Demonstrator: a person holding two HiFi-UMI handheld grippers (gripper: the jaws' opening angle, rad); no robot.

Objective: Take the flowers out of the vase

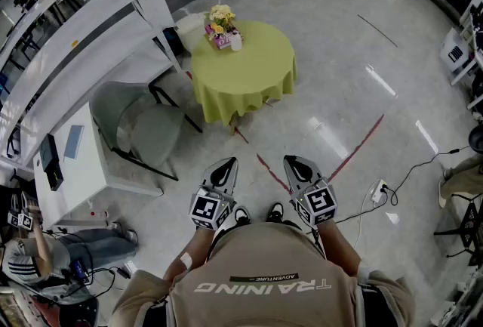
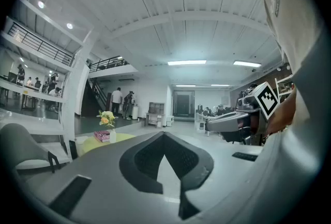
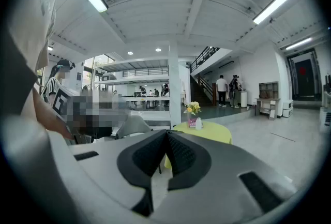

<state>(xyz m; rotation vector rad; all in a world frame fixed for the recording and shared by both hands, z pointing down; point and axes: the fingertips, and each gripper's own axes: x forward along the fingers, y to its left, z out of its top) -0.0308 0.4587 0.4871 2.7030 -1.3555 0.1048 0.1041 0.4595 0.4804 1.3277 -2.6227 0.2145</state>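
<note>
Left gripper (image 1: pixel 226 164) and right gripper (image 1: pixel 293 161) are both closed and empty, held level near the waist, apparently for the approach. Flowers (image 1: pixel 221 16) stand at the far edge of the green table (image 1: pixel 249 72), well ahead, not yet removed.

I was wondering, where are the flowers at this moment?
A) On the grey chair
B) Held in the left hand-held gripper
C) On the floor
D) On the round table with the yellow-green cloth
D: the head view shows the flowers sitting near the far rim of the round table, on its yellow-green cloth.
</note>
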